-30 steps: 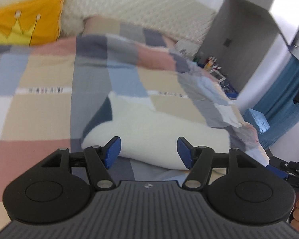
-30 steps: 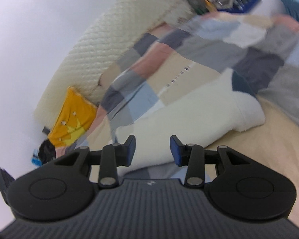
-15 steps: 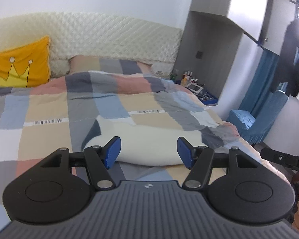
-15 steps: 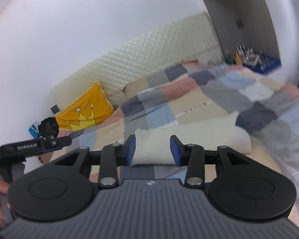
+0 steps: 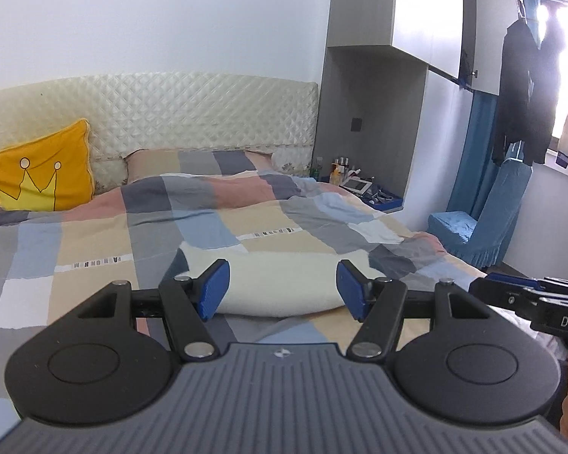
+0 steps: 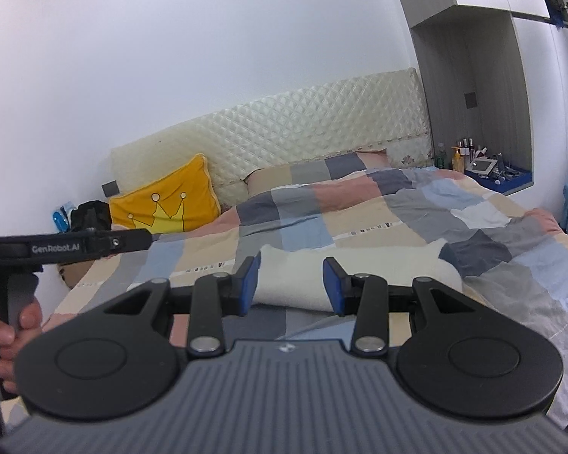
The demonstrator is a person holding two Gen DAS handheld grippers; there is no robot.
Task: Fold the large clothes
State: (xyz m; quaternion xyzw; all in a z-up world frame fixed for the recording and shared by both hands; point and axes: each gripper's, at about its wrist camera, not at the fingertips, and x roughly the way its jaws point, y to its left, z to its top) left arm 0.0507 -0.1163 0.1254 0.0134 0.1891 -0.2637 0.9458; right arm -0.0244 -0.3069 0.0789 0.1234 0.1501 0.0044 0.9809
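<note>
A white fleecy garment with dark blue patches lies folded in a long bundle on the checked bedspread; it also shows in the right wrist view. My left gripper is open and empty, held above the bed's near edge, short of the garment. My right gripper is open and empty, also short of the garment. The right gripper's body shows at the right edge of the left wrist view. The left gripper's body shows at the left of the right wrist view.
A yellow crown cushion leans on the quilted headboard. A bedside niche with bottles is at the right. A blue covered chair and hanging dark clothes stand by the window.
Both grippers have pulled back and tilted up from close over the garment, so the whole bed and room now show. The garment has not moved. Both stay open.
</note>
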